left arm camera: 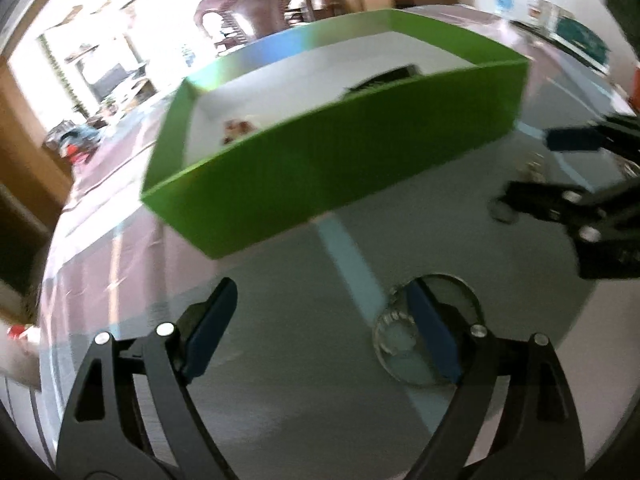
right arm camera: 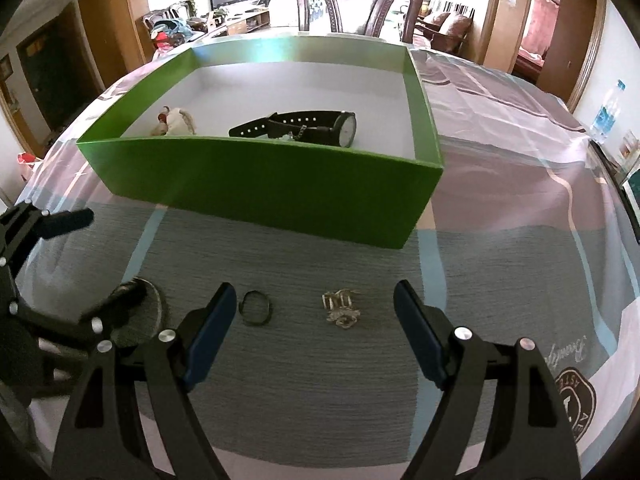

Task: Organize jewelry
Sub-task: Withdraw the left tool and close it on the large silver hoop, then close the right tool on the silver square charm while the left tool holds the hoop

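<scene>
Lying between the right tool's [right arm camera: 316,304] open jaws: ring [right arm camera: 256,307].

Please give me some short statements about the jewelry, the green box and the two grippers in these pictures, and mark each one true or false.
1. The black watch lies inside the green box. True.
2. The dark ring is already in the box. False: it lies on the tablecloth in front of the box.
3. The right gripper is open and holds nothing. True.
4. The silver jewelry is pinched in the right gripper. False: it lies on the cloth between the open fingers, untouched.
5. The left gripper is shut. False: it is open, near a round bangle.
</scene>
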Motion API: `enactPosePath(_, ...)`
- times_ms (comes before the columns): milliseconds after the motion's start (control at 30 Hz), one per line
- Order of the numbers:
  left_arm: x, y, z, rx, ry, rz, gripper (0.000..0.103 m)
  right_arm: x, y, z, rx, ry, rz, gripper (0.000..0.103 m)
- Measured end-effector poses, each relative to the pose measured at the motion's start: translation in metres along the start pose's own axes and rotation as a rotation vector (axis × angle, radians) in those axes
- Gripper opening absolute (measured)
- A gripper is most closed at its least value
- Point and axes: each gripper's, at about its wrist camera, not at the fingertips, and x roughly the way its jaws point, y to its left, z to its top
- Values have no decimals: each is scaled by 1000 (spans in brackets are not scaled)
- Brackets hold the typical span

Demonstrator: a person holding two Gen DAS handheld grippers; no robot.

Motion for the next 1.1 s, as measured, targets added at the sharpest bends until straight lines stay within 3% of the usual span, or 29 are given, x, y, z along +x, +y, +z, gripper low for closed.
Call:
enactPosePath(100,2,16,4,-73,-2,32,87,-1,-1,0,-1,-3,-1,79)
enactPosePath(233,-7,23,4,-91,-28,-118,87,-5,-7,1,9,-14,-22,79)
enactPosePath(300,-15,15,3,-47,-52,-190,87,-5,-16,3,45,-14,-31,80)
enactPosePath(400,-18,-3,0,35,-55,-241,87,-2,-24,4,76,-1,-35,80)
enactPosePath(500,-13,-14,-3,79,-30,-219,86,-1,-21,3,63,8,-33,80)
enactPosePath(567,-5,-14,-7,84,-7,-206,80,0,-17,2,48,10,-32,79)
enactPosePath(633,-3,-12,-3,61,-6,-240,58,0,-14,2,34,9,-32,80)
enactPosePath(833,0,0,-1,7,-6,-205,57,2,-14,1,32,15,-34,79)
enactPosePath(1000,-15,20,1,-91,-93,-187,57,3,-12,0,17,22,-32,80)
enactPosePath(1100,-18,32,3,-137,-120,-135,57,7,-10,-1,8,34,-30,79)
